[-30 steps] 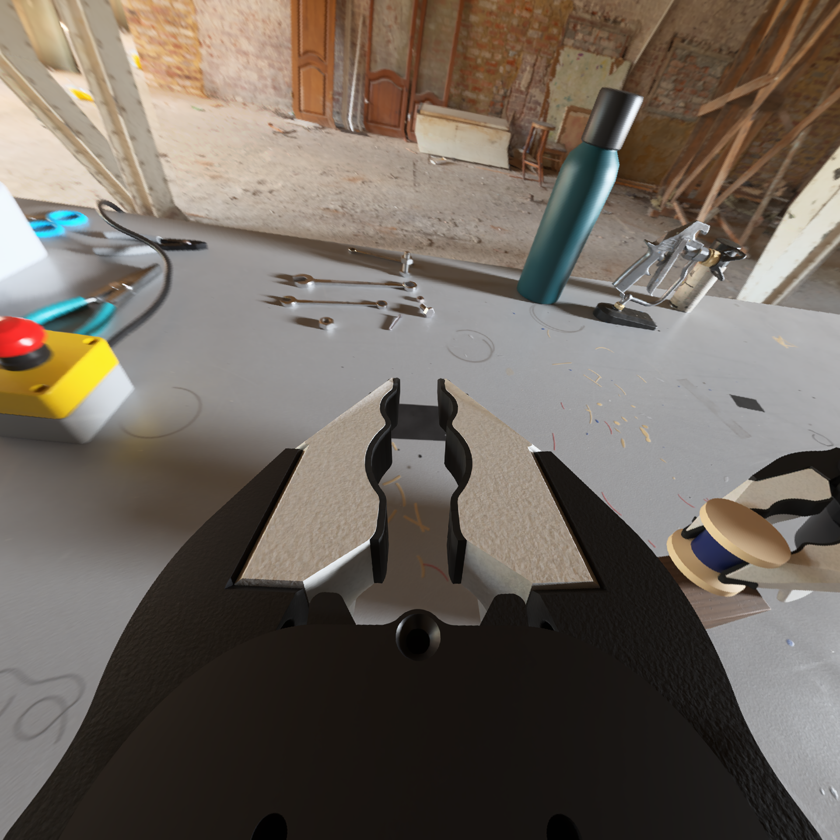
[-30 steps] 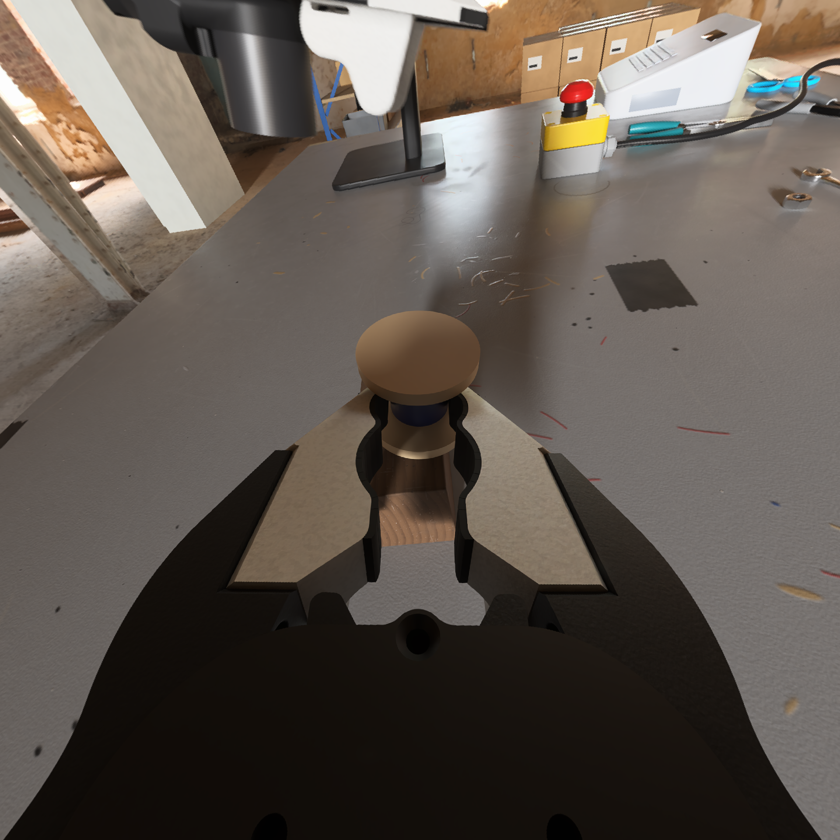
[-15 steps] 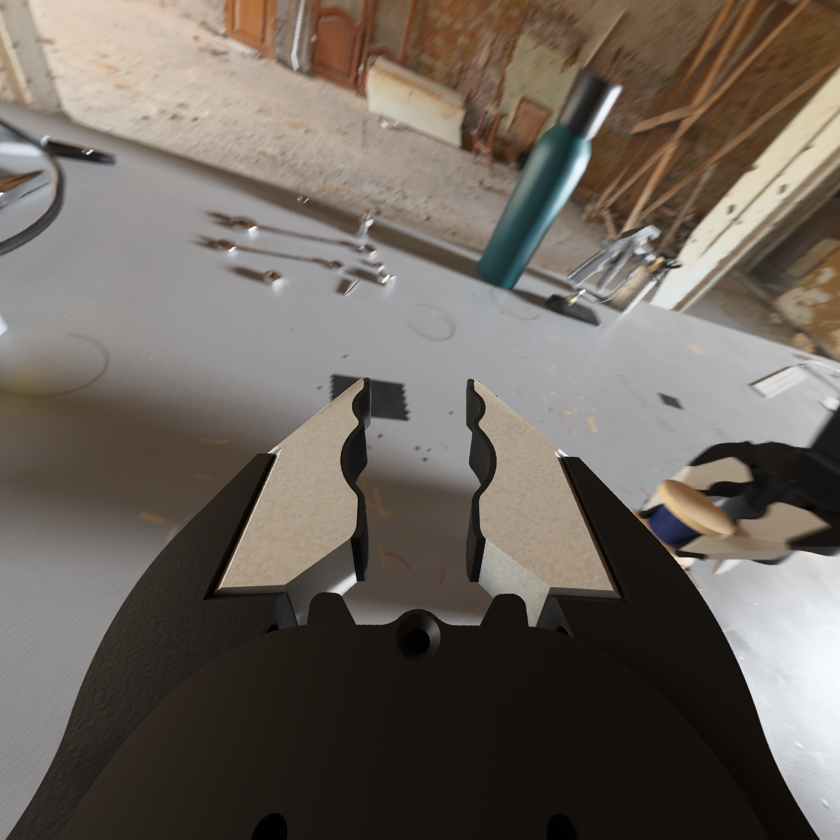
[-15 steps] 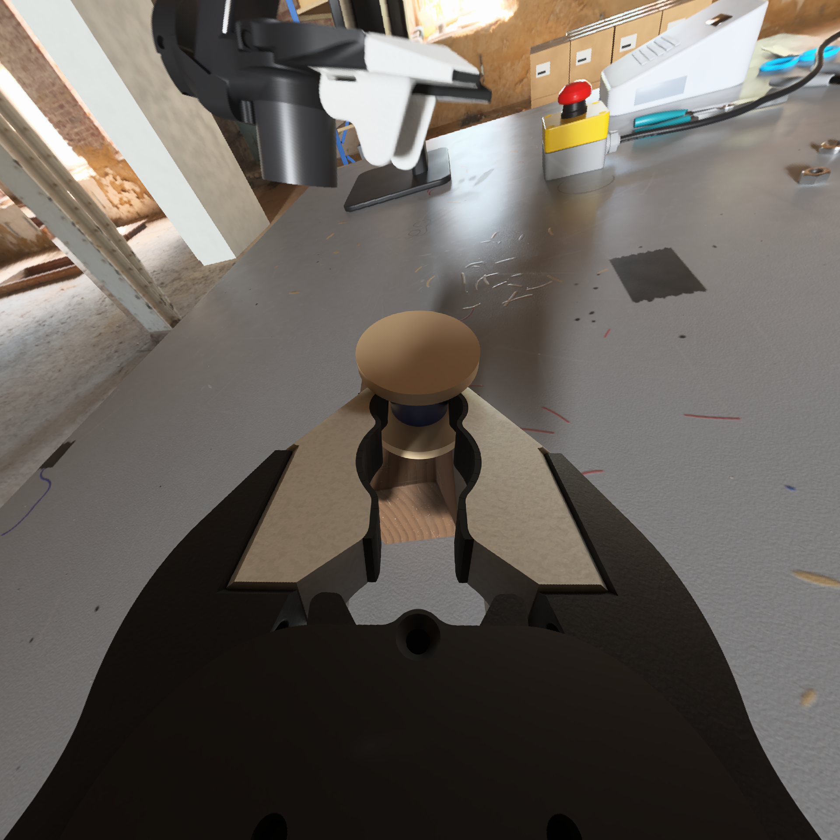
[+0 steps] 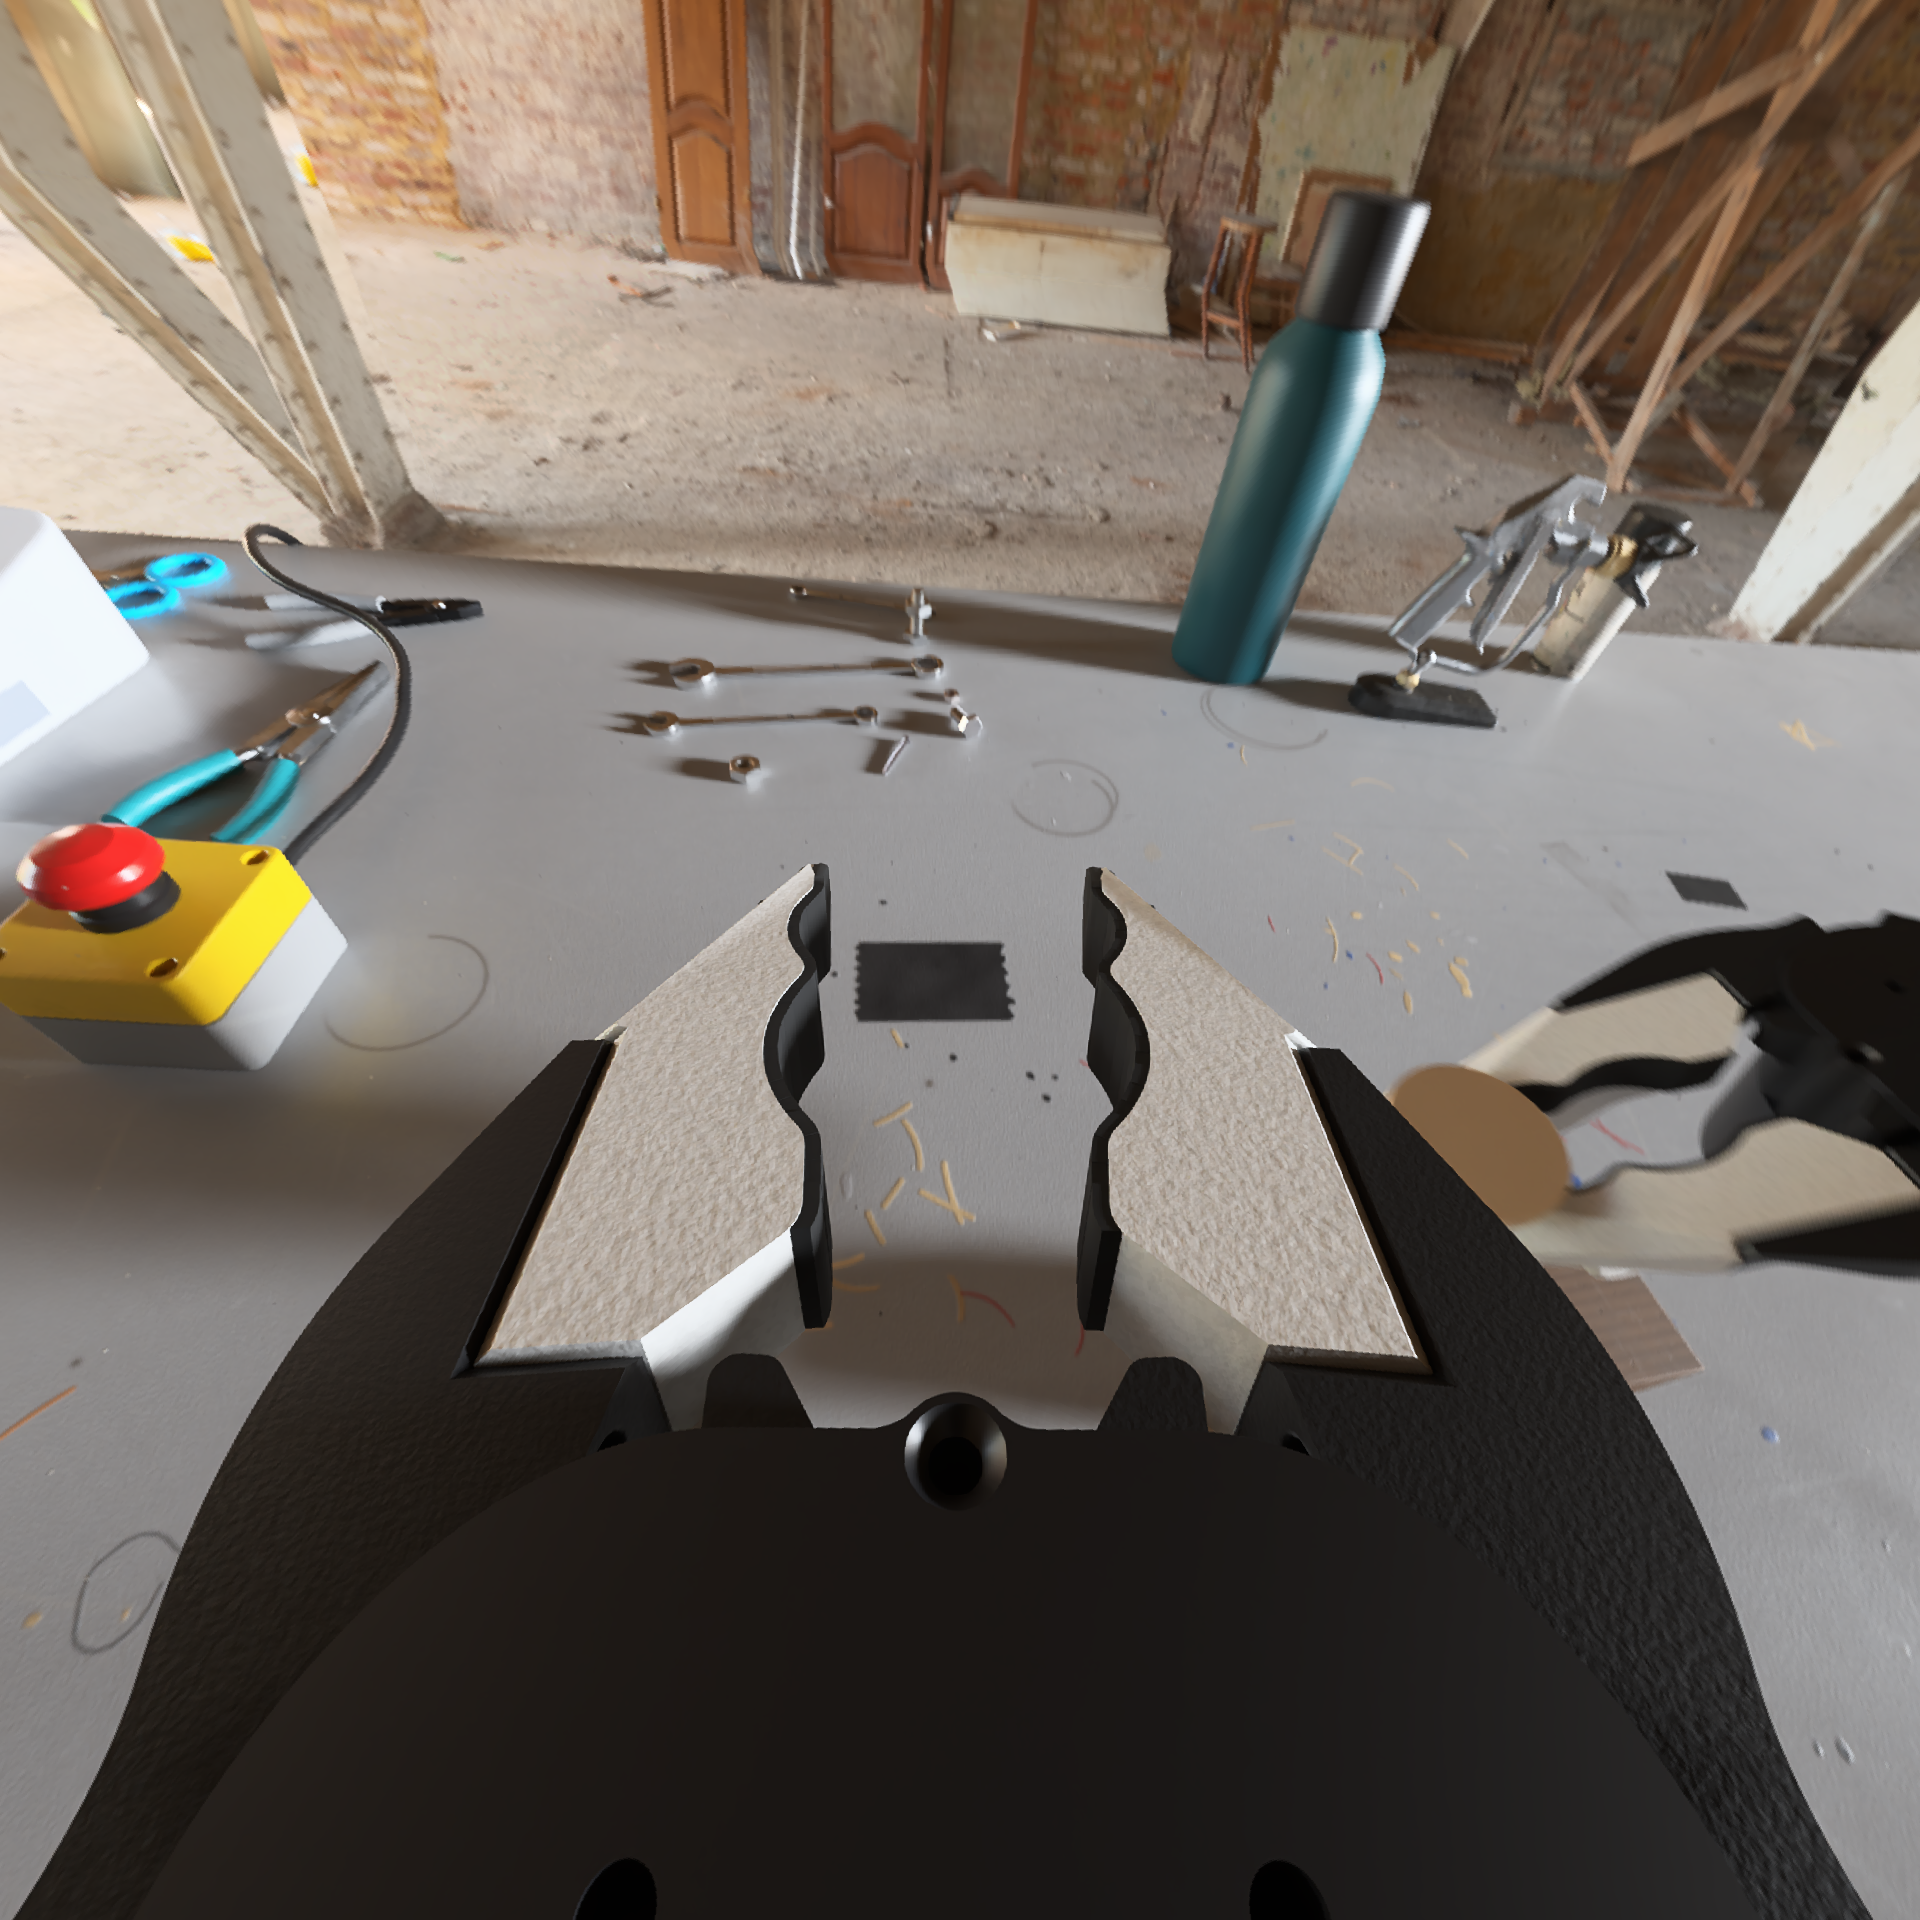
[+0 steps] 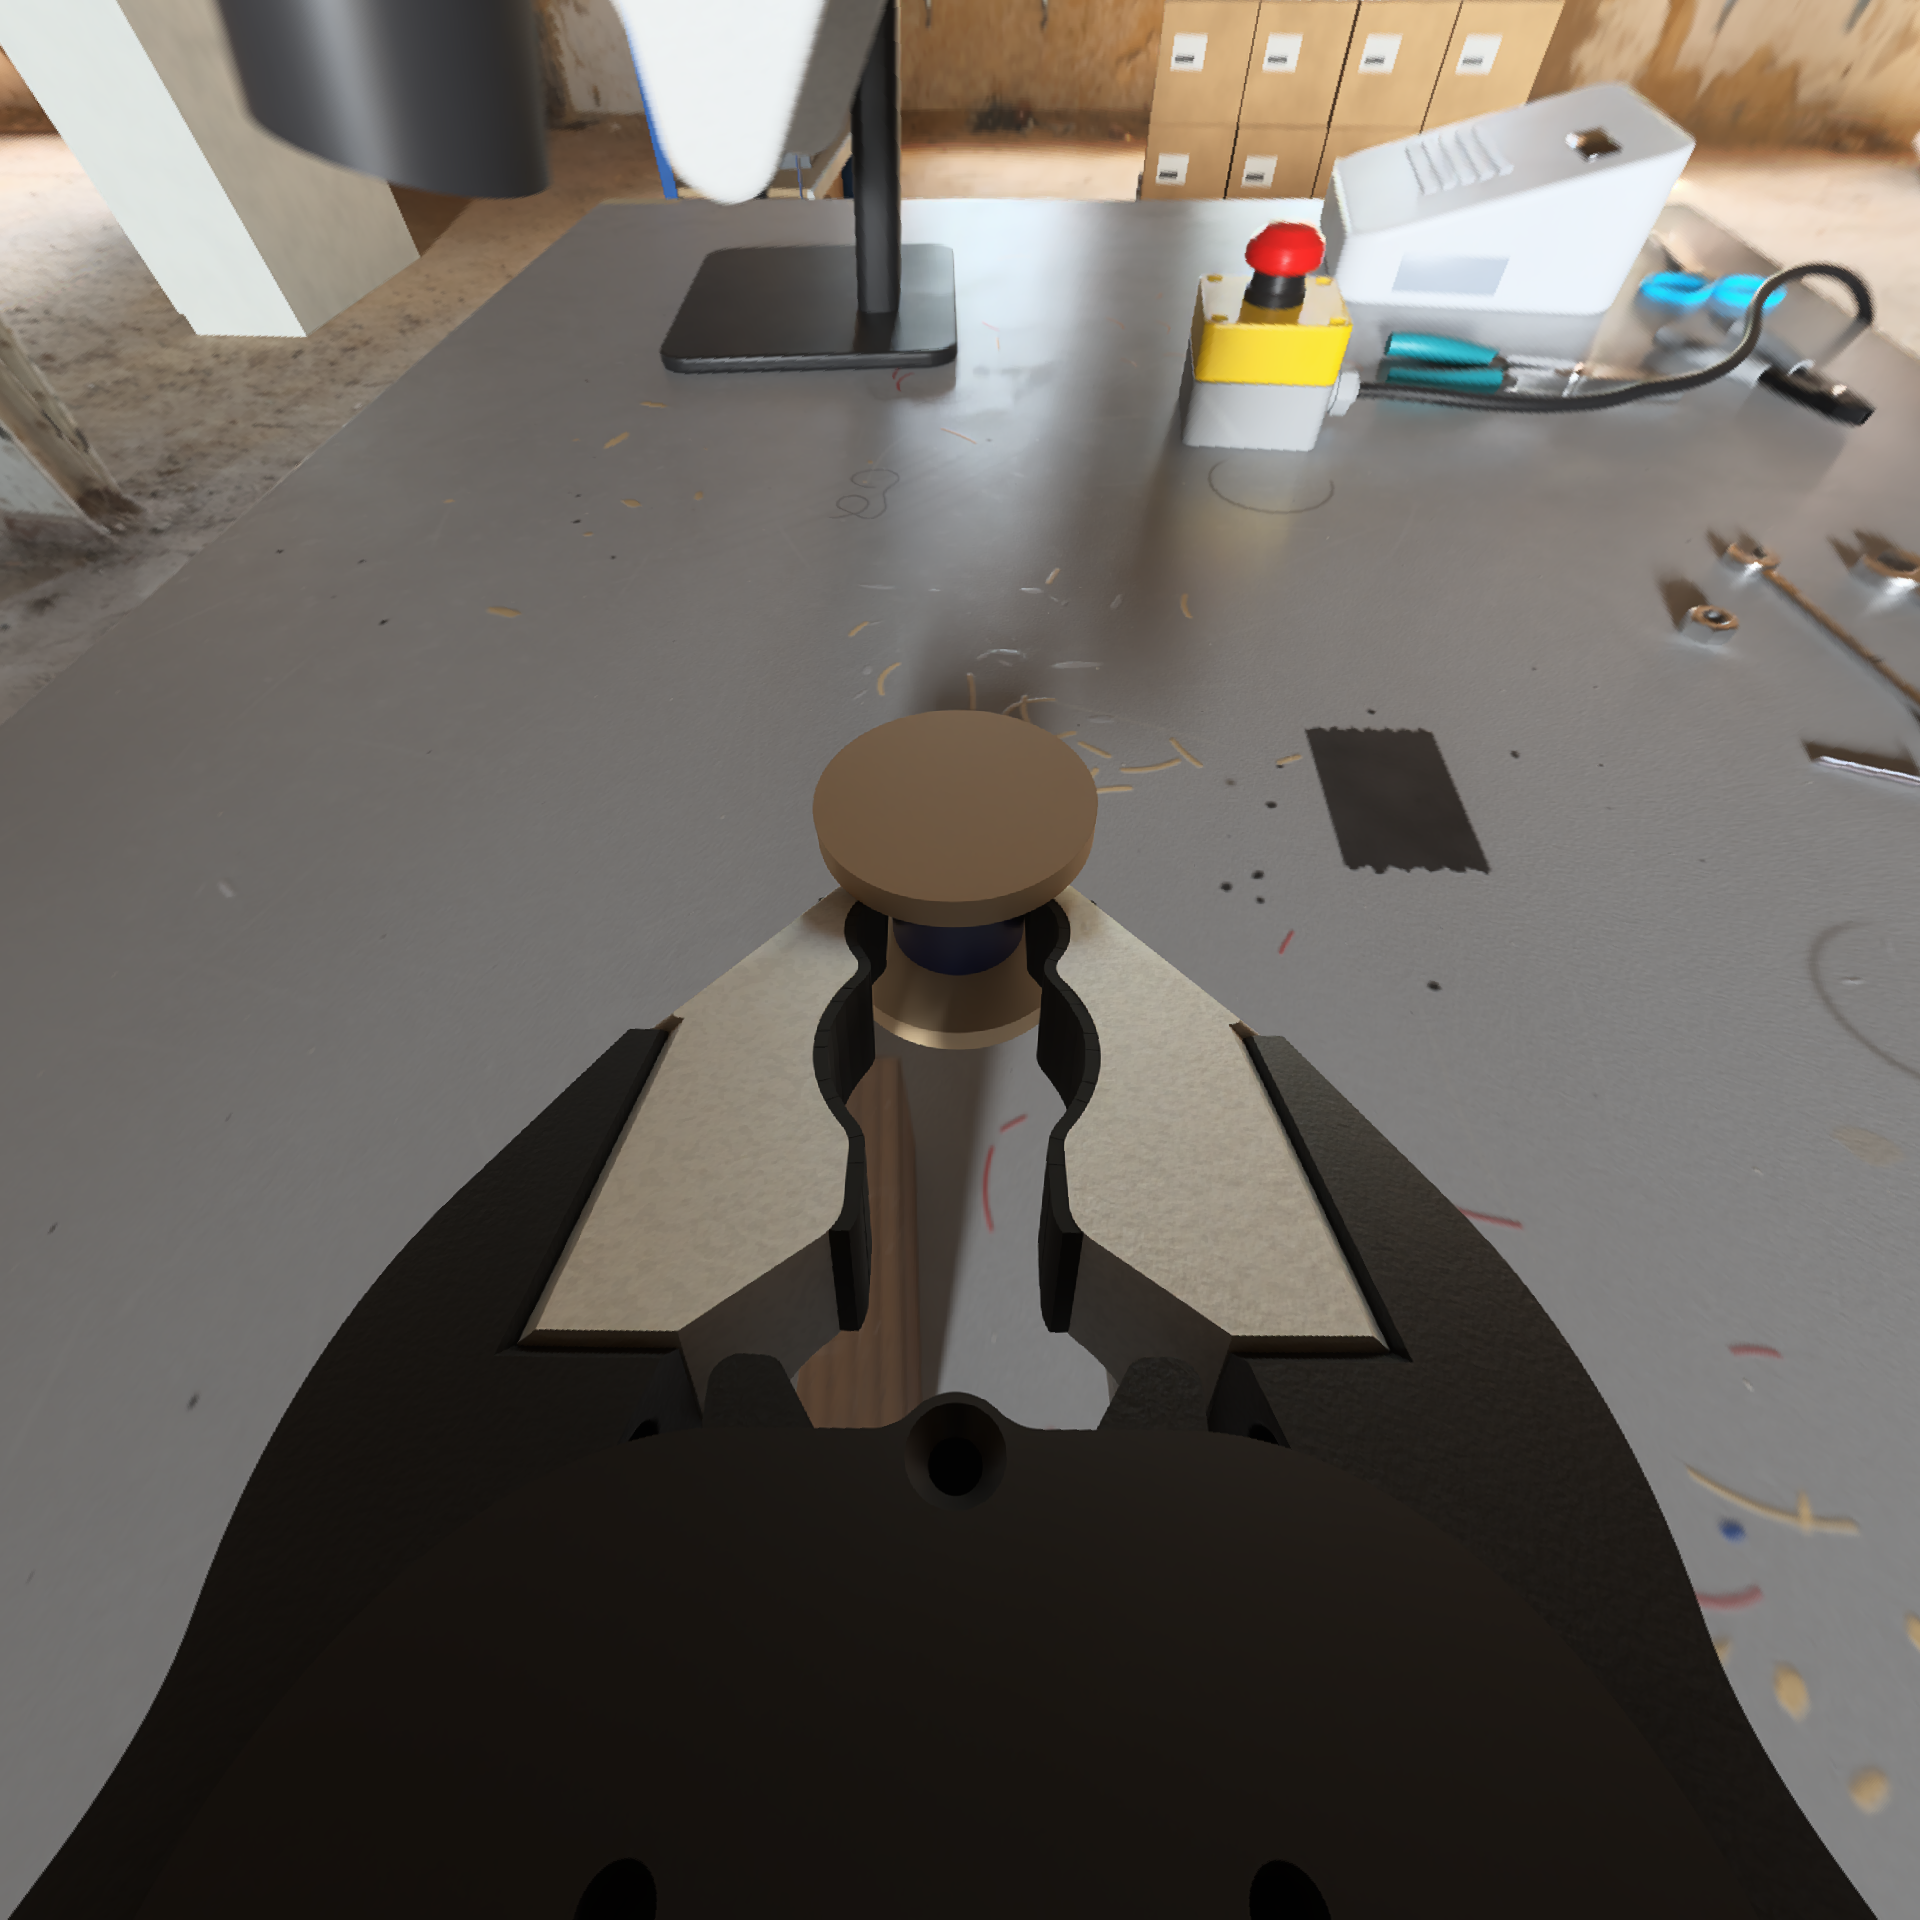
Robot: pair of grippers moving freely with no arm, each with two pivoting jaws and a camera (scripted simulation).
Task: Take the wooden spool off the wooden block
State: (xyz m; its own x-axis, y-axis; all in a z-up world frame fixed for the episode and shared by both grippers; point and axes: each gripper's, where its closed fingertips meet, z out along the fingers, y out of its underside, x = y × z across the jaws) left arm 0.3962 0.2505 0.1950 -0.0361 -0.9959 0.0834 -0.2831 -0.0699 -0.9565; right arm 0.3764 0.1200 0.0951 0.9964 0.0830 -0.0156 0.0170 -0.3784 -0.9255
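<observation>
- The right gripper [image 6: 956, 935] points forward and down over the grey table [image 6: 520, 831]; its two fingers are clamped on the wooden spool [image 6: 954, 805], gripping its blue-wound waist between the top and bottom discs.
- The spool stands upright in the grip, and the wooden block [image 6: 878, 1247] shows below and behind it, through the gap between the fingers.
- In the left wrist view the spool [image 5: 1481, 1148] is held at the right edge, with a corner of the block [image 5: 1631, 1340] lying on the table beneath it.
- The left gripper [image 5: 956, 1039] hovers level above the table with its fingers spread wide and nothing between them, over a black tape patch [image 5: 932, 982].
- A yellow emergency-stop box [image 5: 156, 956] sits well to its left.
</observation>
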